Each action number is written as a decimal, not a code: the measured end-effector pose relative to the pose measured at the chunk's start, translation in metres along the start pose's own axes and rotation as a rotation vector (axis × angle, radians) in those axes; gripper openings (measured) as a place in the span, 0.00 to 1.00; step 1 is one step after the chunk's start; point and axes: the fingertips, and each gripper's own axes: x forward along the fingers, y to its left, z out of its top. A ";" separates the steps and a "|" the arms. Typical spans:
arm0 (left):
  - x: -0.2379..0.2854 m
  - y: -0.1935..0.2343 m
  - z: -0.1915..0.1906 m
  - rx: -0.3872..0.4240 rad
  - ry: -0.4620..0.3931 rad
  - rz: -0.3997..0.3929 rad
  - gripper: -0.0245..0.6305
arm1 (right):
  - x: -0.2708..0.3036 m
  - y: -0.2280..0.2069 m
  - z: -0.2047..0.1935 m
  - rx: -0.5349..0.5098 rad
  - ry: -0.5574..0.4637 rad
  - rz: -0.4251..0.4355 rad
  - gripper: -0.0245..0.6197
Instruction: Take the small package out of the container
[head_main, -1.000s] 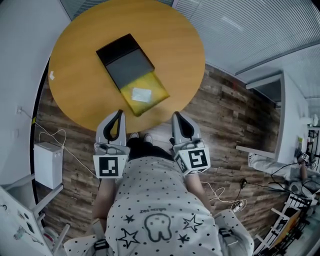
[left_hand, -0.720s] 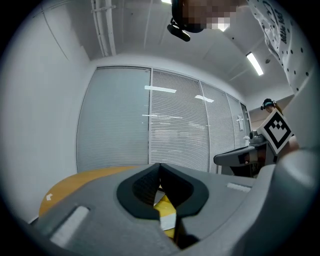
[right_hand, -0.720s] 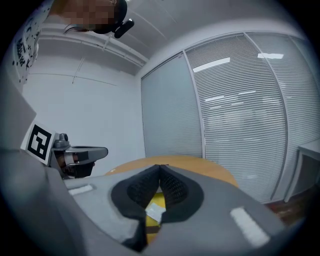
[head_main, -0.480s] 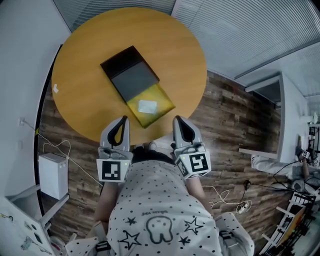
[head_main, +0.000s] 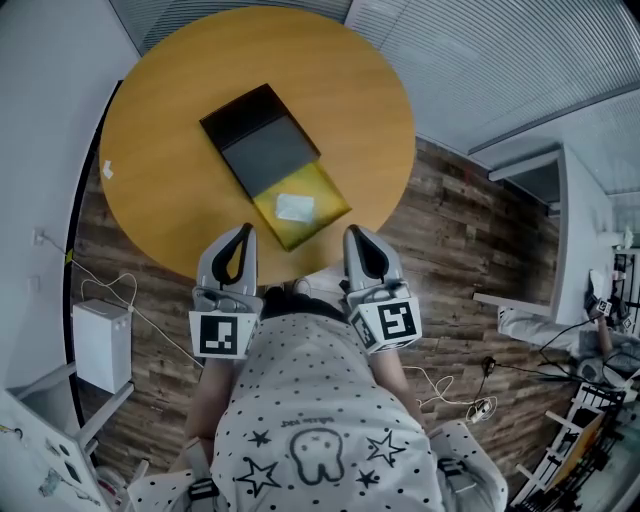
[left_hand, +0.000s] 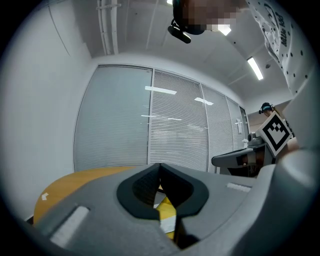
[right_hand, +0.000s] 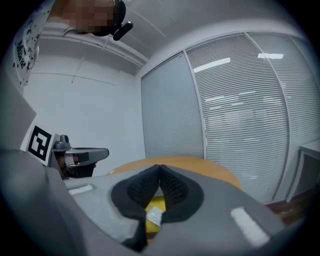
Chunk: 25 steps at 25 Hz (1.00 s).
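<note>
A black container (head_main: 262, 138) lies on the round wooden table (head_main: 170, 90). At its near end sits a yellow package (head_main: 318, 190) with a white label (head_main: 295, 207); I cannot tell whether it rests inside or sticks out. My left gripper (head_main: 243, 232) and right gripper (head_main: 354, 234) hover over the table's near edge, both shut and empty, just short of the package. Through the gap under the left gripper (left_hand: 160, 165) tips shows the yellow package (left_hand: 165, 209). The right gripper (right_hand: 160, 166) view shows the package (right_hand: 156, 202) and its label (right_hand: 154, 216) the same way.
A small white scrap (head_main: 107, 169) lies at the table's left edge. A white box (head_main: 100, 345) with cables stands on the wood floor at the left, by the wall. A desk (head_main: 560, 250) is off to the right. Glass walls with blinds lie beyond the table.
The head view has shifted a little. Both grippers stay shut at the table's near edge, and the package and container have not moved on the table.
</note>
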 end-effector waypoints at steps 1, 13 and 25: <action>-0.001 0.000 -0.001 -0.004 0.002 0.004 0.05 | 0.000 0.001 0.000 -0.001 0.000 0.003 0.05; -0.006 -0.008 0.001 0.014 -0.006 0.010 0.05 | -0.009 -0.002 0.002 -0.010 -0.009 0.005 0.05; -0.003 -0.002 0.004 0.013 -0.017 0.020 0.05 | -0.005 0.005 0.020 -0.071 -0.066 0.055 0.10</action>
